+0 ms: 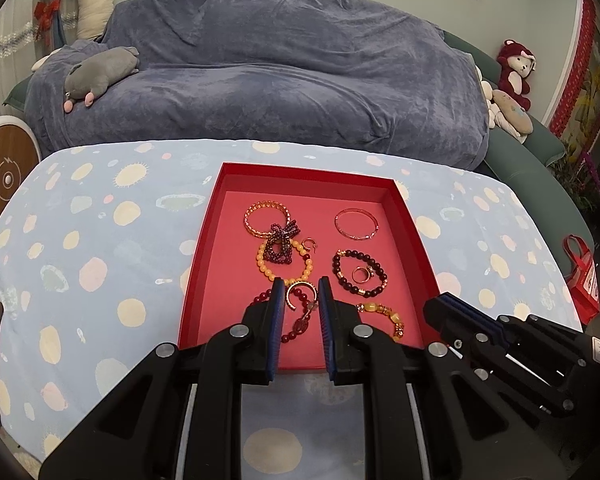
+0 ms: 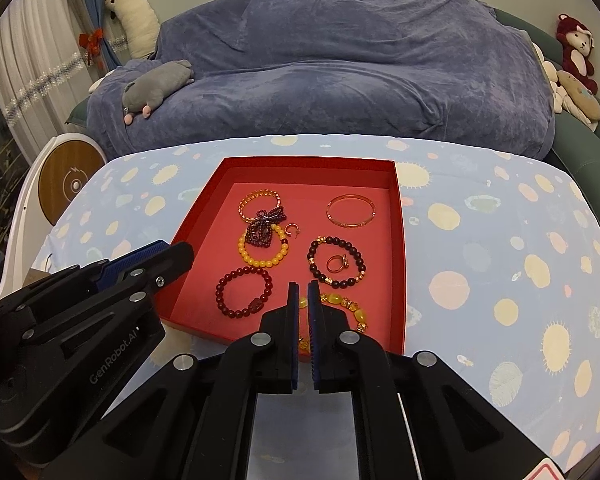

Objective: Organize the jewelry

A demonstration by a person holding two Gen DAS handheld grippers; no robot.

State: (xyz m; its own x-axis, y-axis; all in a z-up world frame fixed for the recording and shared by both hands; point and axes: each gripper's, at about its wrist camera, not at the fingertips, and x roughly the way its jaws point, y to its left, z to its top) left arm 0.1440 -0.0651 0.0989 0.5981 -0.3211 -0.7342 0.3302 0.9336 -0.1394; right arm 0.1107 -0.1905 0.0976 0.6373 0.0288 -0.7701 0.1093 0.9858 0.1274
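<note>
A red tray (image 1: 204, 248) (image 2: 398, 240) on the dotted blue tablecloth holds several bracelets and rings. A gold open ring (image 1: 300, 291) hangs between the fingers of my left gripper (image 1: 301, 293), above a dark red bead bracelet (image 1: 296, 322) (image 2: 244, 292). The left jaws stand a little apart around that ring. My right gripper (image 2: 303, 295) is nearly shut and empty over an amber bead bracelet (image 2: 340, 304) (image 1: 384, 314) at the tray's near right. A dark bead bracelet (image 2: 336, 262) with a gold ring (image 2: 337, 263) inside lies beyond it.
A yellow bead bracelet (image 2: 262, 250), a purple bead cluster (image 2: 264, 226), an orange bracelet (image 2: 260, 202), a small earring (image 2: 292, 230) and a thin pink bangle (image 2: 352, 210) lie farther back. A blue-covered sofa (image 2: 340, 72) with plush toys stands behind the table. A red bag (image 1: 582, 276) hangs at right.
</note>
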